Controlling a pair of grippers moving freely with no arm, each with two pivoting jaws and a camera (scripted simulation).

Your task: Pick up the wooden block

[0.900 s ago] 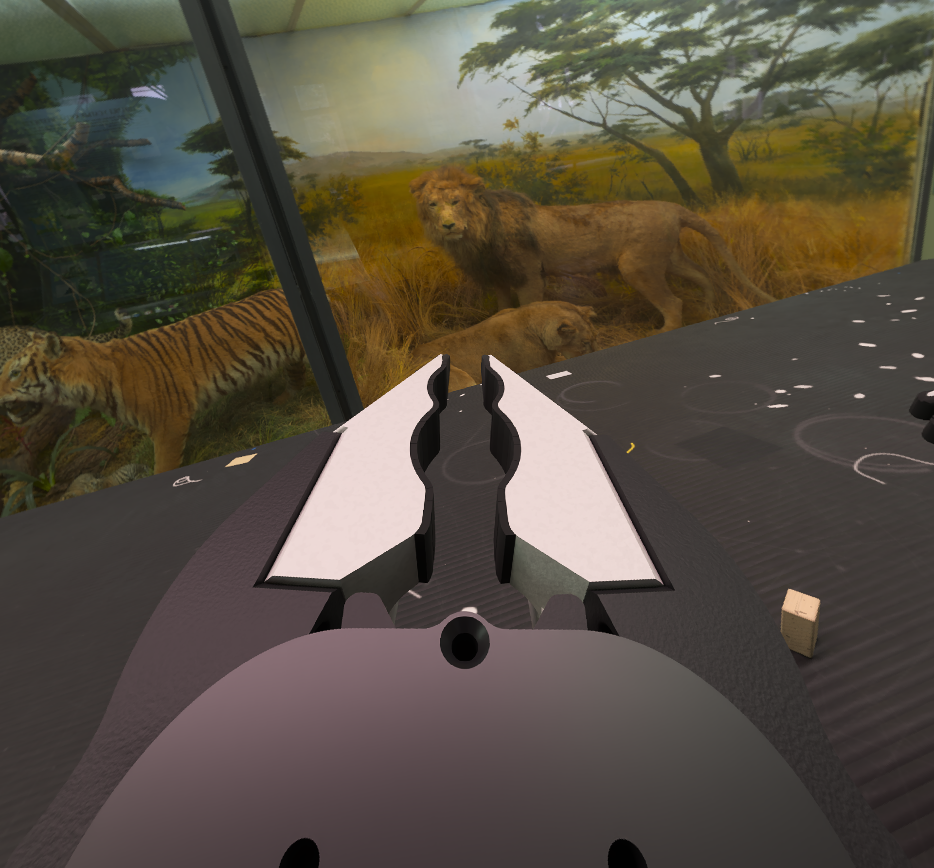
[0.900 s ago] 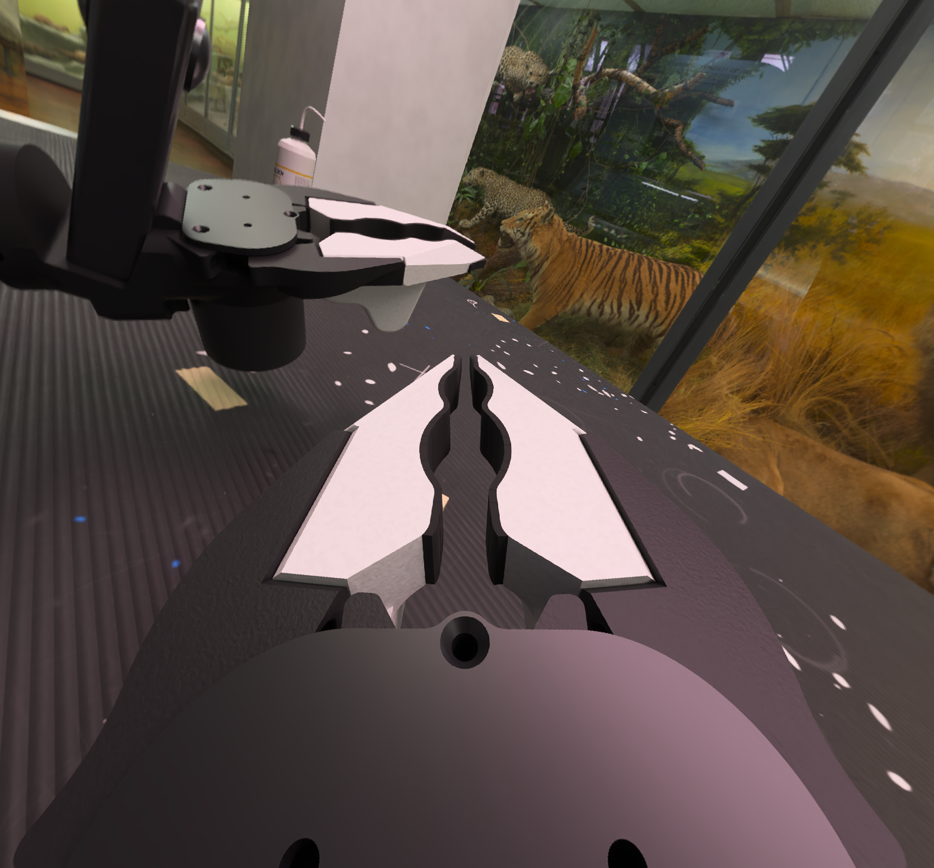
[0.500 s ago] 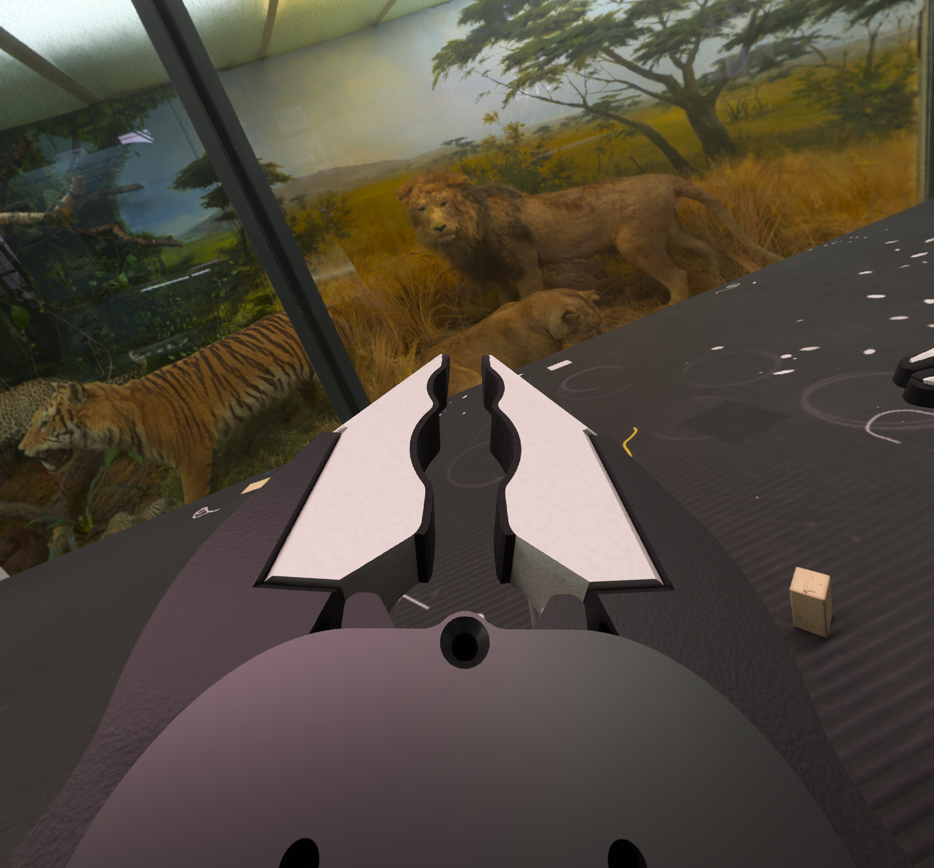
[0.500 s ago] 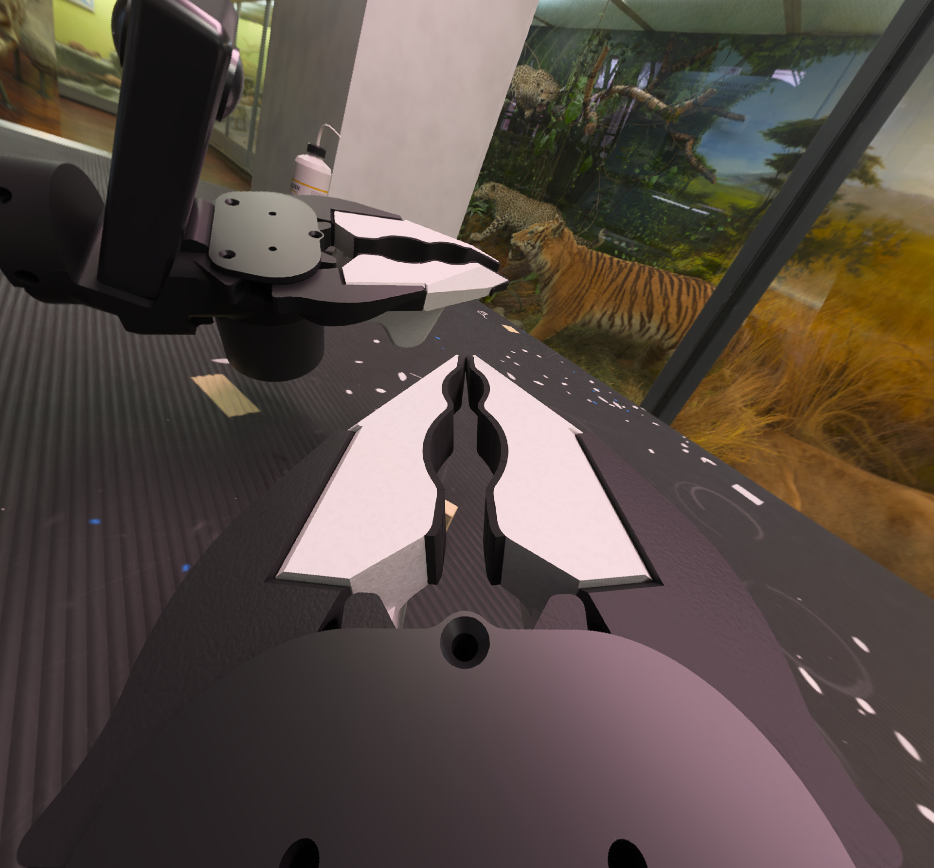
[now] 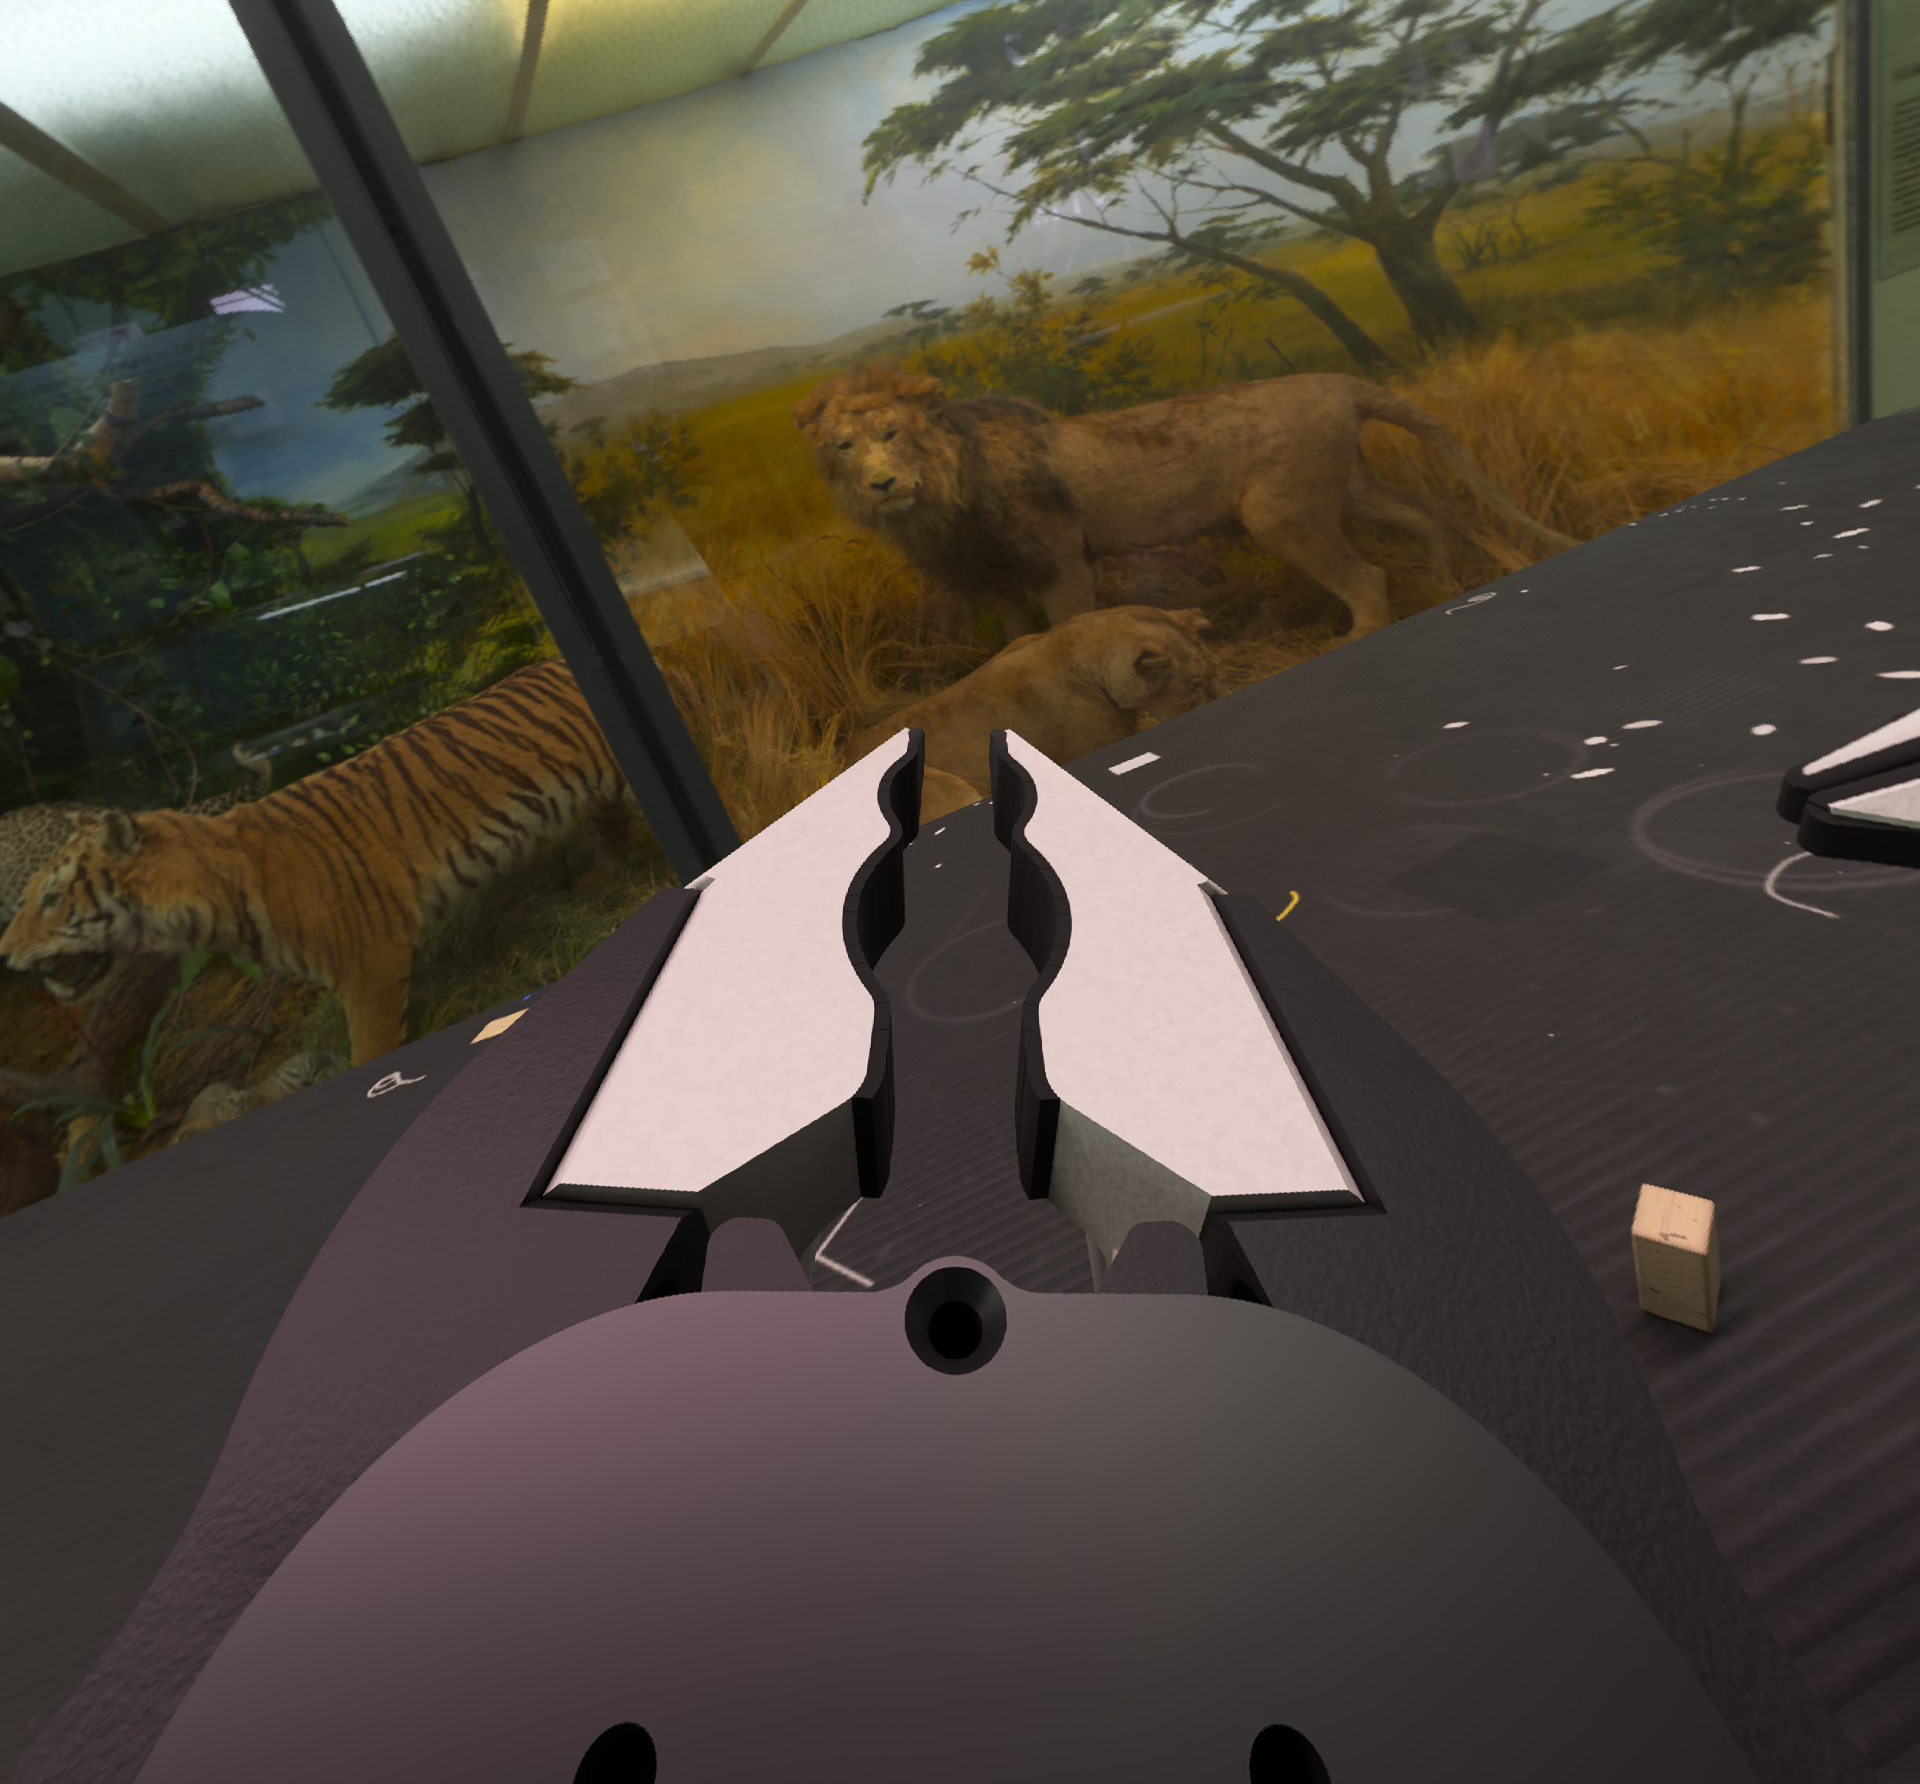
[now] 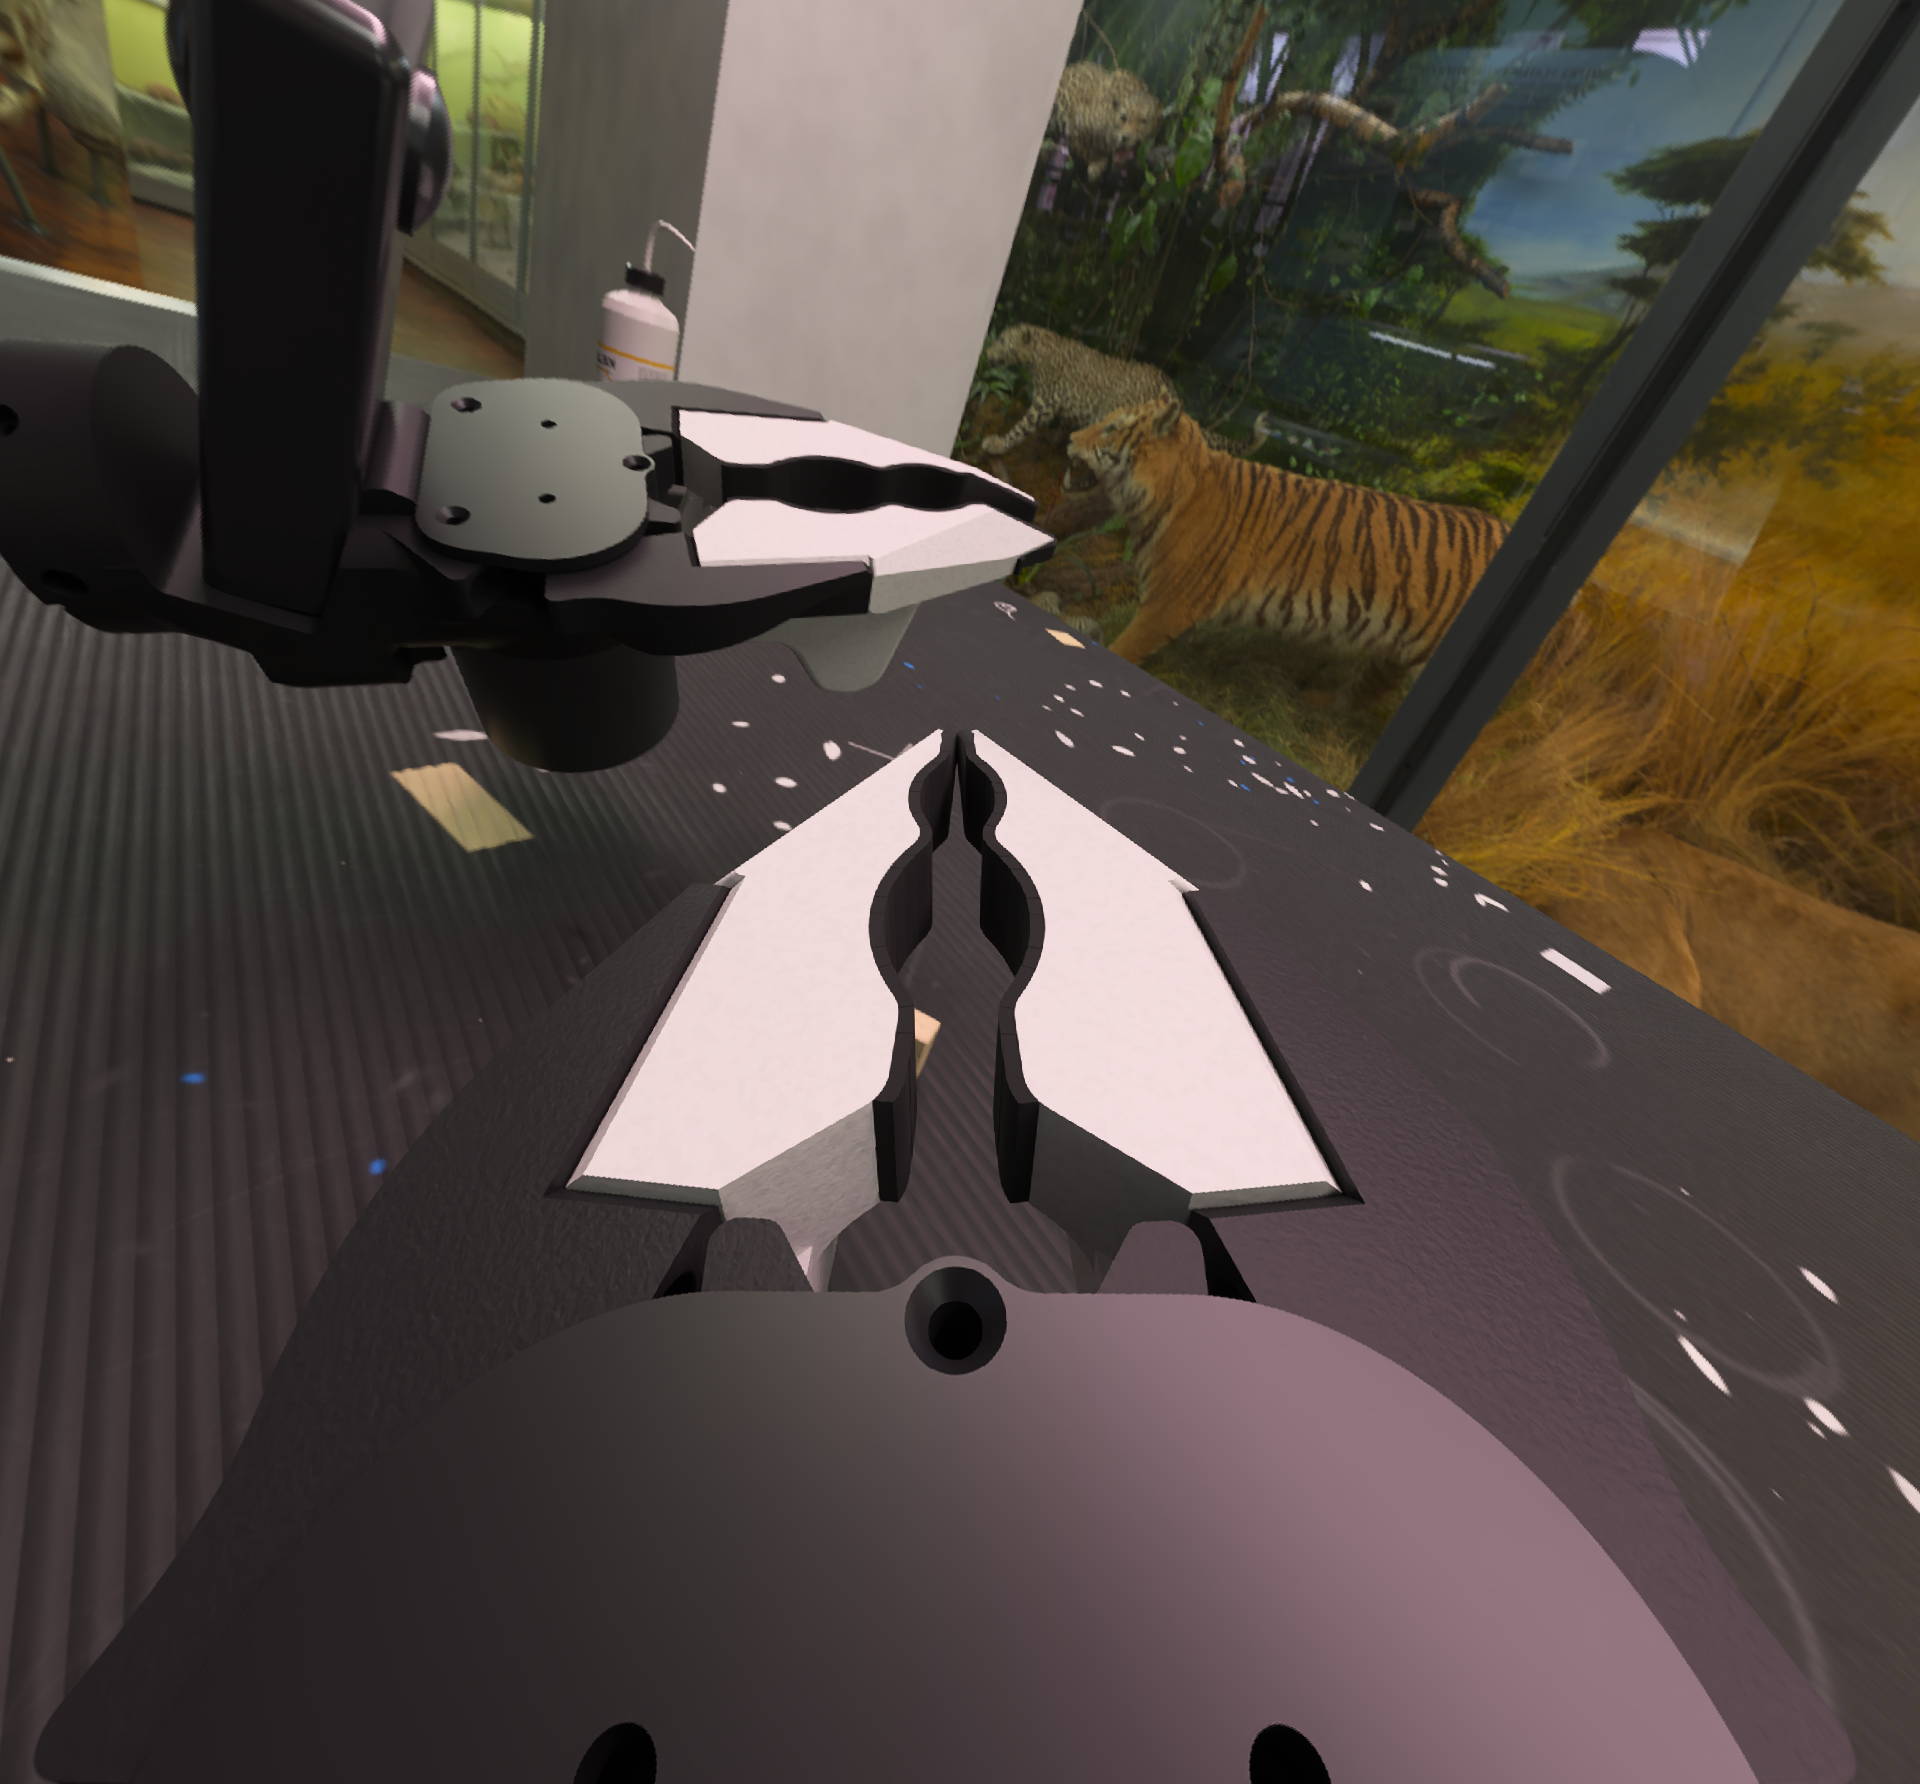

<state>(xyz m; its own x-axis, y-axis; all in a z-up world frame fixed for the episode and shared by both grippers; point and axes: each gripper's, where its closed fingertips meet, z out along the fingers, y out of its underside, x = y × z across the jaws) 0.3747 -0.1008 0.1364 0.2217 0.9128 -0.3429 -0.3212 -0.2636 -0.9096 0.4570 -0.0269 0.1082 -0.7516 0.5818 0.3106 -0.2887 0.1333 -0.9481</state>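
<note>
The wooden block (image 5: 1675, 1256) is small and pale and stands upright on the dark table, to the right of my left gripper (image 5: 956, 747) and beside its body. The left gripper is empty, its jaws parted by a narrow gap. In the right wrist view a sliver of the block (image 6: 925, 1033) shows on the table through the gap between the fingers. My right gripper (image 6: 954, 742) is above it, with its tips touching and nothing held. The left gripper (image 6: 1029, 519) hovers at the upper left of that view. The right gripper's tips (image 5: 1860, 799) show at the right edge of the left wrist view.
The dark ribbed table (image 5: 1558, 1059) bears chalk rings and white flecks. A white squeeze bottle (image 6: 639, 326) stands at the far edge by a white pillar (image 6: 873, 176). A tan tape patch (image 6: 462, 804) lies under the left gripper. Glass display cases with animals lie beyond the table edge.
The right gripper's tips have closed from a small gap to touching. The right gripper's tips have come further into the left wrist view. The left gripper's gap is unchanged.
</note>
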